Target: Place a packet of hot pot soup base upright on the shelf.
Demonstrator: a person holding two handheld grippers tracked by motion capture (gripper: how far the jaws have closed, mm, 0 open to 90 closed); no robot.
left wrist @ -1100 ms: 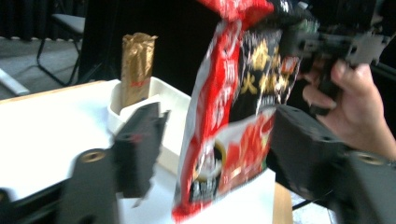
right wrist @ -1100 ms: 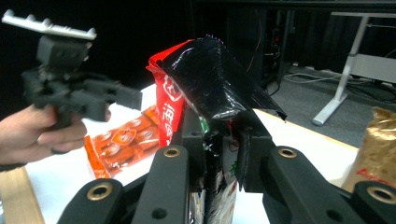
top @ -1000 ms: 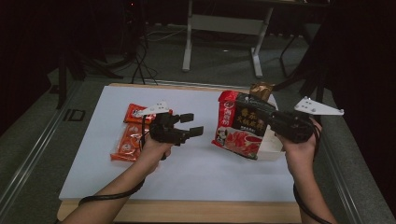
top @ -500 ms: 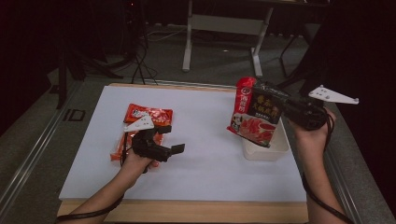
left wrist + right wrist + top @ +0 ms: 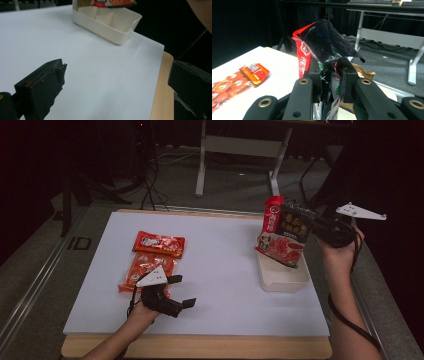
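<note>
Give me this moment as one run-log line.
left claw: open, empty, jaws just opened | right claw: shut on sauce packet above cream tray | orange packets: on table

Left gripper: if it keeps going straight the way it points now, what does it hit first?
Probably the cream tray: the left gripper, jaws open and empty, looks across bare white sheet toward it. Depth is uncertain.

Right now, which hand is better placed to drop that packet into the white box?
Right. The right gripper already grips the packet directly above the white box; the left gripper is open, across the table.
</note>
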